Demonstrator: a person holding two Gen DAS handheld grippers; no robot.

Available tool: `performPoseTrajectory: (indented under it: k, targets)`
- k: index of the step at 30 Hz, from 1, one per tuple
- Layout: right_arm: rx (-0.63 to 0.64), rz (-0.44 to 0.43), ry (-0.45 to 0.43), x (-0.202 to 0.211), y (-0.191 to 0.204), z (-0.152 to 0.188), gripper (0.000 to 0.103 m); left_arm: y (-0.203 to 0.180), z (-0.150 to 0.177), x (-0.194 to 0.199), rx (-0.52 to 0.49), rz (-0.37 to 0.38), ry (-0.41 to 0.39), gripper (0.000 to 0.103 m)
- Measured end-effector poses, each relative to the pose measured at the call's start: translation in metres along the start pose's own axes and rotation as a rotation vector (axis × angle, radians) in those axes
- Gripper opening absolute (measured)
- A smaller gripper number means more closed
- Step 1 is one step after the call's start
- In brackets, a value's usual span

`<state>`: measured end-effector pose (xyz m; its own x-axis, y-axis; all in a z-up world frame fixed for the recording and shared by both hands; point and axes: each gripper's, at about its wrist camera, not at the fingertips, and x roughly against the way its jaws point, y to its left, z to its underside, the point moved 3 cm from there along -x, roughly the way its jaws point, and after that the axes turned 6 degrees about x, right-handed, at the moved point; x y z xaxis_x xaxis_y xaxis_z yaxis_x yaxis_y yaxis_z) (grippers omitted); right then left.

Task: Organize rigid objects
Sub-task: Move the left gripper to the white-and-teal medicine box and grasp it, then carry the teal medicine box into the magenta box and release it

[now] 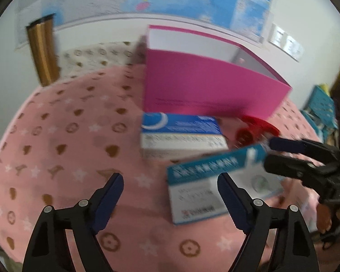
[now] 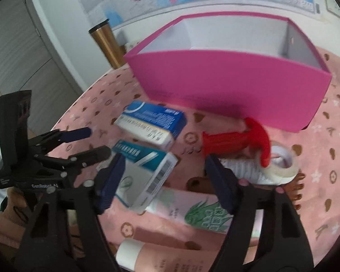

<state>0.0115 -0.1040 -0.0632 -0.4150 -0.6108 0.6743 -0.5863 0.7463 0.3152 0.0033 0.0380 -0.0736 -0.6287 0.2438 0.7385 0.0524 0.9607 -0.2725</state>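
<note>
A pink open-topped box [image 1: 206, 83] [image 2: 229, 79] stands on the pink patterned tablecloth. In front of it lie a blue-and-white carton [image 1: 181, 136] [image 2: 151, 122] and a teal-and-white carton [image 1: 215, 185] [image 2: 145, 176]. My left gripper [image 1: 170, 192] is open, with the teal carton just inside its right finger. My right gripper [image 2: 165, 179] is open around the teal carton's near end; it also shows in the left wrist view [image 1: 268, 153] at that carton's right corner. A red tape dispenser [image 2: 238, 142] [image 1: 256, 129] with a tape roll [image 2: 281, 165] lies right of the cartons.
A pink tube with a green plant print [image 2: 192, 210] lies near the front. A gold tumbler [image 1: 43, 49] [image 2: 106, 43] stands at the back left. A map hangs on the wall behind, and a grey door [image 2: 18, 52] is at the left.
</note>
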Motion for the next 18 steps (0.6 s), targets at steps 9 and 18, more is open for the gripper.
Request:
performPoseTrajectory:
  k: [9, 18]
  targets:
    - [0.038, -0.046, 0.044, -0.007, 0.013, 0.008, 0.036, 0.003, 0.013, -0.003, 0.012, 0.107, 0.115, 0.086]
    - [0.011, -0.063, 0.040, -0.008, 0.008, 0.006, 0.033, 0.003, 0.016, -0.006, 0.047, 0.209, 0.151, 0.077]
